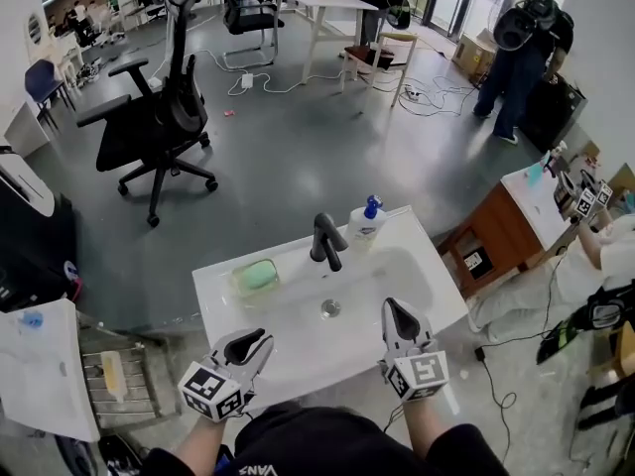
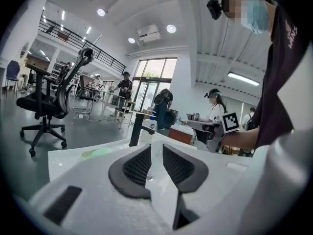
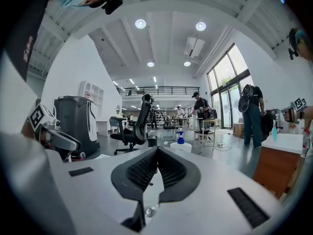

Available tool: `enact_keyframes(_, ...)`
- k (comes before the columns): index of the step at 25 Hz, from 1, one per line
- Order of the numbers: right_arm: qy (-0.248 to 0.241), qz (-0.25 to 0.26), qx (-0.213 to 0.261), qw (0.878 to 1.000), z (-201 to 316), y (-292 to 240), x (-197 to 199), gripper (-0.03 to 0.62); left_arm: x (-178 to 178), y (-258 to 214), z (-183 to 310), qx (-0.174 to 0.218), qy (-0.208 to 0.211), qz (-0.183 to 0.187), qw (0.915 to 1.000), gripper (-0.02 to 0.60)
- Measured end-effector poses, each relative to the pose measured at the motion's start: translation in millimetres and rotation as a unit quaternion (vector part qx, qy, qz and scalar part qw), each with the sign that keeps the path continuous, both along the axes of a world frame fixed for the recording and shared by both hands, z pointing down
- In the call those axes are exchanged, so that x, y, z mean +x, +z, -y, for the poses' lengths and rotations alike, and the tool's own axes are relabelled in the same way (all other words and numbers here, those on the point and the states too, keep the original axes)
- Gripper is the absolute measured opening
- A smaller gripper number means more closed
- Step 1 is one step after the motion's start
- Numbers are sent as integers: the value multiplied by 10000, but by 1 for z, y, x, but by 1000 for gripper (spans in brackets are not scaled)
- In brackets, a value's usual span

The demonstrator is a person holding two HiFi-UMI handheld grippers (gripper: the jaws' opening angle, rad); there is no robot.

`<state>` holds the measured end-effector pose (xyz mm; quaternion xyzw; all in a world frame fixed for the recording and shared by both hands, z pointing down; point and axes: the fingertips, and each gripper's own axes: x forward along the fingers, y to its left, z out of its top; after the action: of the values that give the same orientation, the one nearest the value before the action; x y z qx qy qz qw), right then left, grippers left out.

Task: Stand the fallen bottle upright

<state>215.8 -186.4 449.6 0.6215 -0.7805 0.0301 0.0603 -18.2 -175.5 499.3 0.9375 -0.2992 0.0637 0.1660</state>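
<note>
left gripper (image 1: 260, 340) (image 2: 156, 153): jaws a narrow gap apart, nothing between them; hovered above the sink's near rim, no job for it here.
right gripper (image 1: 392, 308) (image 3: 156, 153): jaws pressed fully together, empty; also above the near rim, to the right of the left gripper; probably closed because there was nothing to hold.
sink (image 1: 220, 284): white basin right under and just ahead of both grippers.
drain (image 1: 330, 308): just ahead, between the two grippers.
green soap (image 1: 256, 275) (image 2: 98, 153): ahead-left of the left gripper, lying on the back ledge, untouched.
faucet (image 1: 327, 241) (image 2: 135, 129): further ahead, roughly between the grippers, at the basin's back edge.
bottle (image 1: 367, 224) (image 3: 180, 143): furthest out, ahead of the right gripper, just beside the faucet on its right; stood on its base on the back ledge, blue pump on top; well apart from both grippers.
task state: judged done, since the bottle stood upright with no gripper on it, which fits the empty jaws.
</note>
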Motion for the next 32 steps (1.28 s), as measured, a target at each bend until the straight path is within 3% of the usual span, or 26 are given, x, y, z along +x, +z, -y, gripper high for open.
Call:
enact_keyframes(19,-1152,355,-427,9918,-105,13,15,3,47,-7,-82,359,-733,117,9966,34)
enact_keyframes(32,-1386,188,-693,9877,-157,28,31,2,64,0,-136,407,-1034,194,9936,26)
